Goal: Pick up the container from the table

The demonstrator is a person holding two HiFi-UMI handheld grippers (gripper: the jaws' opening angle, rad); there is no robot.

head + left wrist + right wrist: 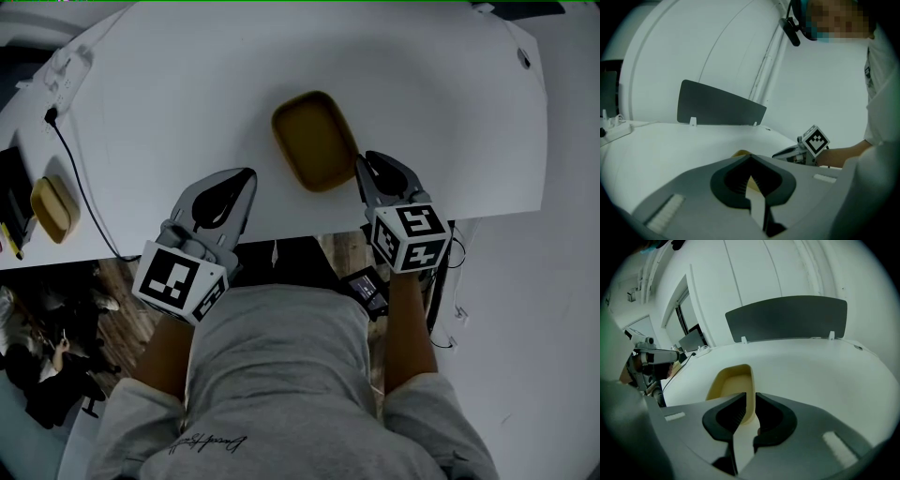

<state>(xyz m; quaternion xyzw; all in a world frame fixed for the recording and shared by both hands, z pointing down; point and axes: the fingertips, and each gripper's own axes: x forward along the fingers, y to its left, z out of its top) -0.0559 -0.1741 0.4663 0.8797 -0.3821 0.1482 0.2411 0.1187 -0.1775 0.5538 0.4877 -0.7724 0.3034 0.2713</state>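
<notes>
- Container (314,141) rests flat on the table (187,84), near its front edge and between the two grippers.
- Left gripper (249,176) lies just left of the container without touching it; its jaw tips meet and hold nothing.
- Right gripper (360,167) is at the container's near right corner, with its jaws pressed on the side wall.
- Progress, as I judge it: the grip looks made, the lift has not begun.
</notes>
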